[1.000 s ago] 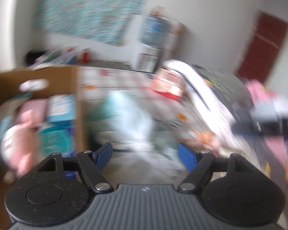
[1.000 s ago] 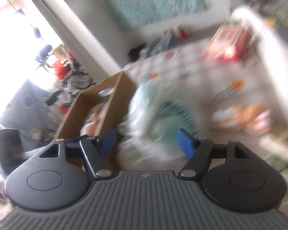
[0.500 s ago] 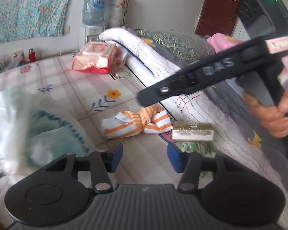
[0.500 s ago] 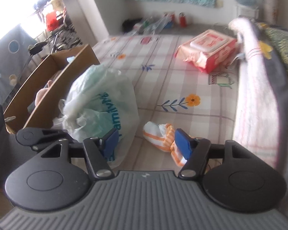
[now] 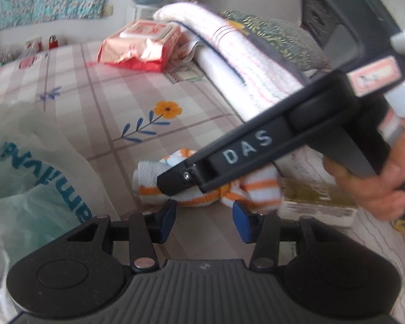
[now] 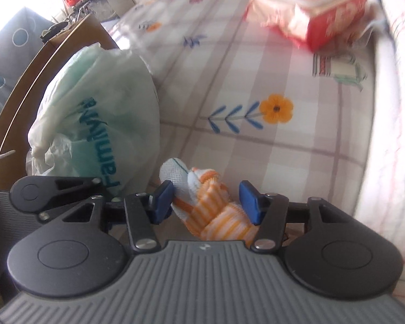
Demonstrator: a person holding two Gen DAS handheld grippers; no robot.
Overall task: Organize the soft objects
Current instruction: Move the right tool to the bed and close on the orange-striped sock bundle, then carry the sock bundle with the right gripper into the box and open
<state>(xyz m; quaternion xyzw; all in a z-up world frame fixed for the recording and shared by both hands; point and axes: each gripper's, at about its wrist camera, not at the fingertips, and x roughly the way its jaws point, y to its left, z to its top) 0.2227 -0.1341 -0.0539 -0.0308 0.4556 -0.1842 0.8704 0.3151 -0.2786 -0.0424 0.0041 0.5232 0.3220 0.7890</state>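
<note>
Orange-and-white striped cloth, a knotted bundle (image 6: 213, 205) of soft knit, is lying on the checked bedsheet (image 6: 256, 62) between a white plastic bag (image 6: 100, 113) and a rolled white quilt (image 5: 229, 54). The right gripper (image 6: 206, 201) is sitting low over it, blue pads (image 6: 162, 198) spread with the bundle between them, the left pad just at the fabric and the right one apart from it; nothing is being pinched. It looks light and limp, likely to sag from any loose end, so the knotted middle is probably the surest place to close on. In the left wrist view the right tool's black body is reaching in from the upper right, slanting down across the bundle, with the person's right hand (image 5: 383, 186) wrapped round its handle. The left gripper (image 5: 203, 217) is hovering just short of the same bundle, its own pads spread and holding nothing. A cardboard box (image 6: 21, 102) is standing just behind the bag, a plausible home for the cloth. A red wipes pack (image 5: 140, 46) is resting farther up the bed.
</note>
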